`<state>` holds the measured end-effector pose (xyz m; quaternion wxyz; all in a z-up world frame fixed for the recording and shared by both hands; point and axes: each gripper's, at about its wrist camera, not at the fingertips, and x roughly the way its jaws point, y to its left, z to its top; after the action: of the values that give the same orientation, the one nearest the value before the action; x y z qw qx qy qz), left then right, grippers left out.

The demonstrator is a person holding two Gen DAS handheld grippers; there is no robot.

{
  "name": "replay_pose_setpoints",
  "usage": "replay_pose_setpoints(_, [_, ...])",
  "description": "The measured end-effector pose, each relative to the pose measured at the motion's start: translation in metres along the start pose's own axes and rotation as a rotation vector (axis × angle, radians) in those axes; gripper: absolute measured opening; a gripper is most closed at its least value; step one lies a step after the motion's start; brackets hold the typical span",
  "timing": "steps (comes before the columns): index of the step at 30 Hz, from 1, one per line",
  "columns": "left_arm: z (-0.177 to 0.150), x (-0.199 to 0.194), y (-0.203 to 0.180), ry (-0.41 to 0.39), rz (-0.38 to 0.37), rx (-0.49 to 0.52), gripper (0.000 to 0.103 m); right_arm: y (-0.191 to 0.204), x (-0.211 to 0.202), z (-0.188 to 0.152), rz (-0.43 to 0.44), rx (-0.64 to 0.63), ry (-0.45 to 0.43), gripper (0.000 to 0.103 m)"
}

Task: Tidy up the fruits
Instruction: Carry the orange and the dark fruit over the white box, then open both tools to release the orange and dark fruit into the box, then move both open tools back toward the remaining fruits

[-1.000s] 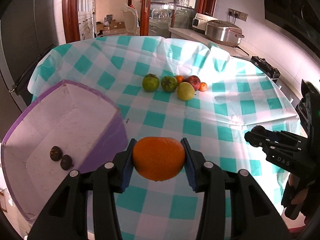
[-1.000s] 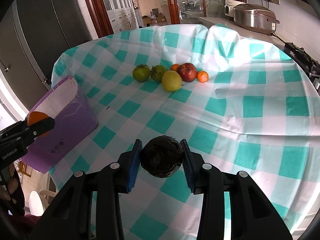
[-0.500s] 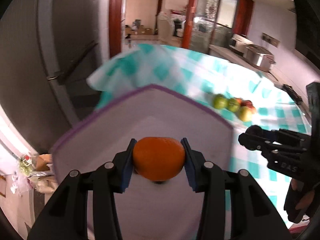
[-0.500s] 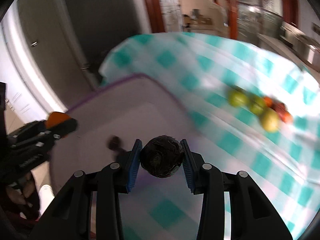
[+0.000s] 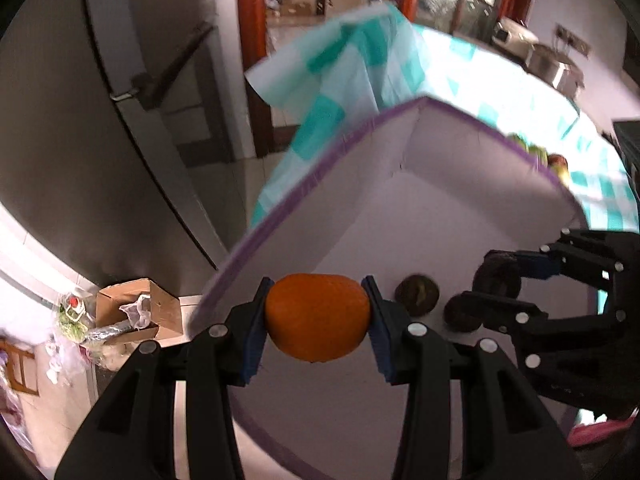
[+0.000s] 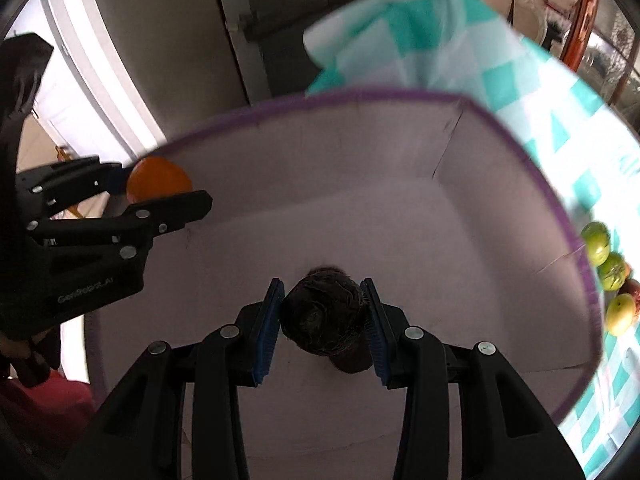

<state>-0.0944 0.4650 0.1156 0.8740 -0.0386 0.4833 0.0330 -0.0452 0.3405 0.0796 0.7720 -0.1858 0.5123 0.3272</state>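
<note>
My left gripper (image 5: 318, 322) is shut on an orange (image 5: 318, 316) and holds it over the near rim of the purple-edged box (image 5: 440, 216). My right gripper (image 6: 324, 316) is shut on a dark round fruit (image 6: 324, 314) above the box's pale floor (image 6: 360, 220). In the left wrist view the right gripper (image 5: 496, 288) reaches in from the right, beside two small dark fruits (image 5: 417, 295) on the box floor. In the right wrist view the left gripper (image 6: 160, 188) with the orange (image 6: 158, 178) sits at the box's left rim.
The box stands on a teal-checked tablecloth (image 6: 460, 52). Several green, yellow and red fruits (image 6: 608, 268) lie on the cloth beyond the box's right wall. A dark fridge door (image 5: 100, 120) and an open cardboard carton (image 5: 136, 312) on the floor lie to the left.
Both grippers have swung left from over the cloth to over the box, each still holding its fruit. The right gripper has come close beside the left one.
</note>
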Motion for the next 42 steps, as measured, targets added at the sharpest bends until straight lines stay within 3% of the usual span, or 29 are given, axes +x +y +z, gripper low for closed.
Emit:
replay_pose_setpoints(2, [-0.003,0.005,-0.008,-0.006,0.015,0.069,0.045,0.000,0.006,0.001,0.003,-0.001,0.030,0.039])
replay_pose_setpoints(7, [0.000,0.013,-0.012,-0.021,0.048,0.121,0.045,0.000,0.013,0.010,0.011,-0.011,0.050,0.039])
replay_pose_setpoints(10, [0.004,0.003,-0.011,-0.100,0.063,0.126,0.045,0.000,0.014,0.011,0.019,-0.015,0.057,0.039])
replay_pose_setpoints(12, [0.008,-0.002,-0.012,-0.134,0.025,0.134,0.045,-0.003,0.014,0.012,0.022,-0.004,0.052,0.039])
replay_pose_setpoints(14, [0.010,-0.007,-0.014,-0.147,-0.063,0.139,0.045,-0.008,0.013,0.015,0.017,0.018,0.044,0.039])
replay_pose_setpoints(17, [0.004,0.002,-0.027,-0.094,-0.101,0.214,0.045,-0.012,0.010,0.011,-0.023,0.053,0.038,0.039])
replay_pose_setpoints(19, [-0.001,0.016,-0.029,-0.023,-0.107,0.221,0.045,-0.017,0.011,0.011,-0.037,0.075,0.049,0.039])
replay_pose_setpoints(23, [0.002,0.023,-0.025,0.023,-0.101,0.195,0.045,-0.018,0.012,0.010,-0.041,0.085,0.060,0.041])
replay_pose_setpoints(26, [0.000,0.027,-0.027,0.046,-0.085,0.190,0.046,-0.018,0.011,0.009,-0.041,0.093,0.059,0.042])
replay_pose_setpoints(28, [-0.002,0.029,-0.028,0.051,-0.070,0.188,0.059,-0.020,0.009,0.008,-0.035,0.103,0.056,0.048])
replay_pose_setpoints(34, [-0.007,0.023,-0.033,0.039,0.003,0.151,0.066,-0.027,-0.003,0.002,-0.044,0.117,0.026,0.059])
replay_pose_setpoints(36, [-0.010,0.016,-0.038,0.022,0.030,0.137,0.071,-0.040,-0.014,-0.010,-0.050,0.129,0.006,0.071])
replay_pose_setpoints(37, [-0.011,0.011,-0.040,0.007,0.056,0.125,0.079,-0.046,-0.022,-0.016,-0.028,0.138,-0.020,0.072])
replay_pose_setpoints(42, [-0.013,-0.029,-0.068,-0.111,0.176,0.041,0.089,-0.068,-0.077,-0.047,0.051,0.106,-0.170,0.078])
